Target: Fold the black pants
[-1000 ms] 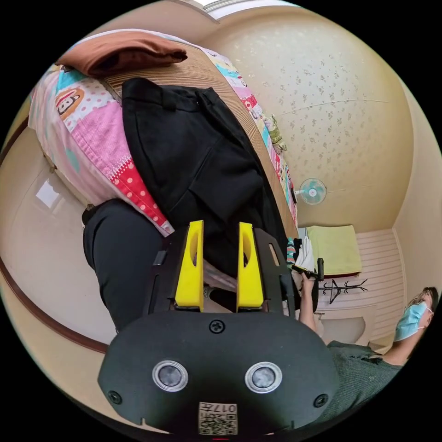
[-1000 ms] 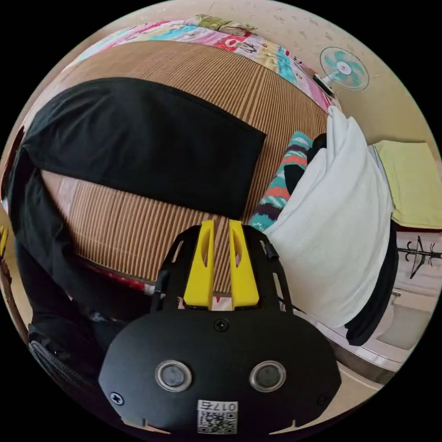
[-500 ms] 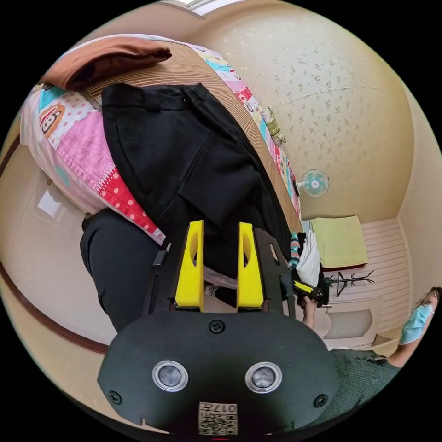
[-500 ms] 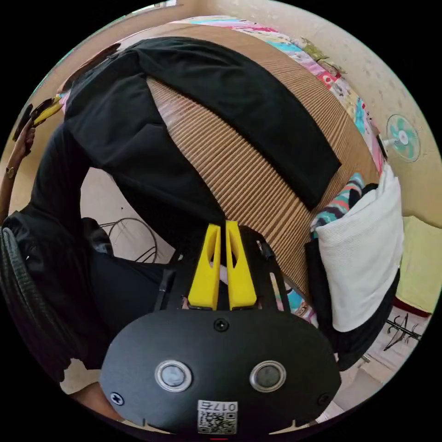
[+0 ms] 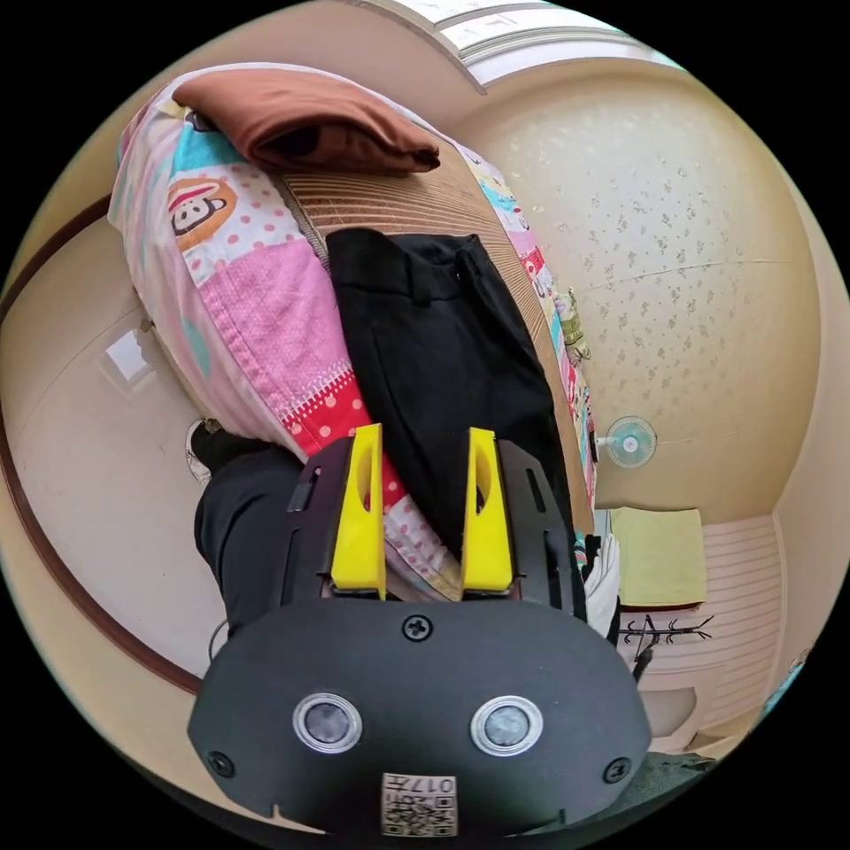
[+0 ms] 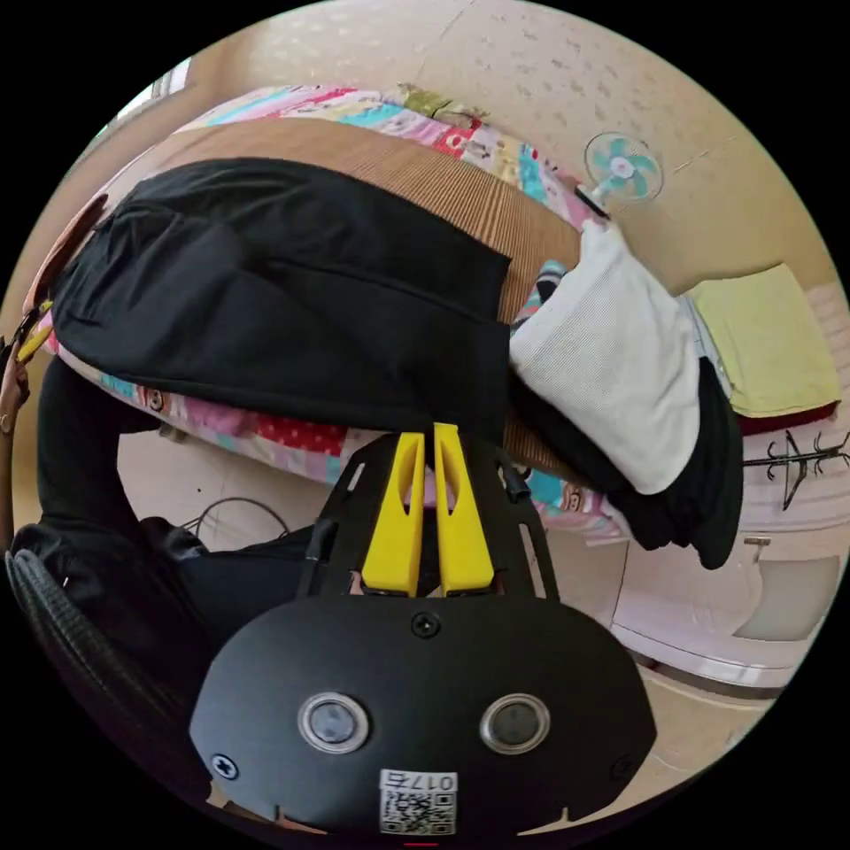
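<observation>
The black pants (image 6: 266,292) lie across a striped mat on the bed, one leg laid over the other. My right gripper (image 6: 427,434) is at the near edge of the top leg, close to its hem, and its yellow jaws are pressed together on the black cloth. In the left gripper view the pants (image 5: 443,354) run away from me, waistband at the far end. My left gripper (image 5: 423,438) hovers over the bed's edge with its jaws wide apart and nothing between them. That left gripper (image 6: 27,341) also peeks in at the far left of the right gripper view, held in a hand.
A folded brown garment (image 5: 301,119) rests at the far end of the patchwork quilt (image 5: 257,292). A pile with a white cloth (image 6: 611,354) sits beside the hems. A fan (image 6: 622,168) and a yellow-green towel (image 6: 761,345) stand behind. The person's dark-clad legs (image 5: 248,522) are by the bed.
The right gripper shut on the hanging leg and carried it up over the other leg, so both legs now lie stacked. The left gripper stayed open while its view shifted.
</observation>
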A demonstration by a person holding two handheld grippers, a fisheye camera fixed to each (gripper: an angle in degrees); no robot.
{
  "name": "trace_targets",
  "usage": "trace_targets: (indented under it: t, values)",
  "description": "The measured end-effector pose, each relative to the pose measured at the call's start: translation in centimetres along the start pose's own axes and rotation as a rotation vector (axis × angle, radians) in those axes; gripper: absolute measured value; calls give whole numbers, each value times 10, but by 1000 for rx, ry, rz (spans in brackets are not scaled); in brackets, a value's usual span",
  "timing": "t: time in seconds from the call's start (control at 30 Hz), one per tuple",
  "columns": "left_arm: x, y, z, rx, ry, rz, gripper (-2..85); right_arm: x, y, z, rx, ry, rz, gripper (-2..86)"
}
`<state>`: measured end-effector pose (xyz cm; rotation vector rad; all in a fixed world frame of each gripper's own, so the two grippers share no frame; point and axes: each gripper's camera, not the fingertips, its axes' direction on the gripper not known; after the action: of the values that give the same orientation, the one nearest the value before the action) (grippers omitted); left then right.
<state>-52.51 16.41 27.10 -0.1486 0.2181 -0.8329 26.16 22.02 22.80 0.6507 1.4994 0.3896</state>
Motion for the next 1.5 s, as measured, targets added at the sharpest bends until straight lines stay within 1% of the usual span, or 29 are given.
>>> trace_targets:
  t: [0.03, 0.07, 0.13, 0.17, 0.23, 0.27, 0.3, 0.33, 0.4, 0.43, 0.5, 0.57, 0.63, 0.67, 0.73, 0.77, 0.83, 0.9, 0.97, 1.03, 1.1, 1.13, 1.2, 1.27, 1.3, 1.33, 1.4, 1.47, 1.5]
  values:
    - [-2, -1, 2, -11, -13, -4, 109, -2, 6, 13, -61, -68, -2, 31]
    - [-7, -3, 3, -26, -20, -7, 88, -2, 10, 14, -63, -73, 9, 31]
    - [-13, -5, -2, -49, 30, 3, 62, 2, 22, -10, 26, -38, 42, 31]
    - [-16, -7, -8, -65, 89, 38, 47, 6, 23, -20, 52, -32, 51, 31]
    - [-17, -6, -23, -56, 231, 106, 34, 22, 32, -71, 227, -20, 106, 30]
    - [-15, -4, -34, -60, 344, 173, 30, 26, 38, -87, 309, -16, 125, 29]
    - [-10, 0, -47, -50, 450, 261, 27, 31, 52, -119, 476, -10, 156, 29]
    - [-8, 4, -55, -37, 504, 306, 27, 35, 66, -146, 600, -3, 185, 28]
    - [-6, 22, -84, 24, 686, 385, 26, 38, 83, -175, 725, 32, 242, 28]
    - [-6, 28, -91, 44, 717, 390, 26, 40, 94, -189, 790, 51, 284, 28]
    - [-1, 46, -117, 129, 759, 426, 26, 47, 104, -199, 848, 58, 328, 29]
    - [10, 51, -129, 187, 763, 454, 26, 60, 102, -201, 847, 25, 355, 29]
    - [30, 44, -132, 229, 762, 491, 28, 89, 78, -200, 811, -75, 358, 31]
    - [50, 33, -129, 242, 752, 522, 29, 98, 67, -200, 801, -104, 356, 32]
    - [87, 9, -112, 240, 703, 552, 33, 137, 3, -198, 722, -198, 331, 35]
    - [114, -12, -92, 223, 641, 546, 36, 147, -20, -195, 691, -215, 323, 37]
    - [151, -45, -50, 183, 501, 511, 44, 184, -122, -175, 544, -277, 289, 45]
    - [175, -76, 7, 166, 368, 357, 75, 201, -184, -156, 530, -292, 278, 55]
    - [191, -79, 37, 153, 426, 363, 94, 206, -228, -134, 496, -312, 268, 74]
    - [215, -67, 64, 83, 430, 479, 97, 201, -259, -108, 403, -353, 300, 114]
    - [235, -30, 102, -2, 258, 579, 90, 186, -264, -92, 405, -366, 292, 125]
    - [237, -18, 112, -23, 216, 603, 91, 173, -263, -79, 415, -365, 268, 120]
    - [240, 25, 150, -129, 84, 733, 98, 152, -265, -54, 388, -352, 202, 102]
    - [234, 52, 174, -209, 12, 834, 105, 133, -273, -15, 253, -331, 143, 73]
    - [227, 66, 184, -237, -35, 861, 104, 122, -276, 16, 139, -327, 112, 54]
    - [223, 72, 187, -248, -56, 875, 103, 114, -273, 40, 90, -316, 92, 38]
    - [207, 87, 196, -268, -229, 924, 52, 112, -239, 33, 264, -289, 107, 22]
    - [195, 92, 191, -244, -245, 965, 8, 113, -215, 35, 286, -316, 151, 15]
    - [189, 86, 189, -256, -250, 920, 1, 113, -198, 32, 288, -351, 181, 12]
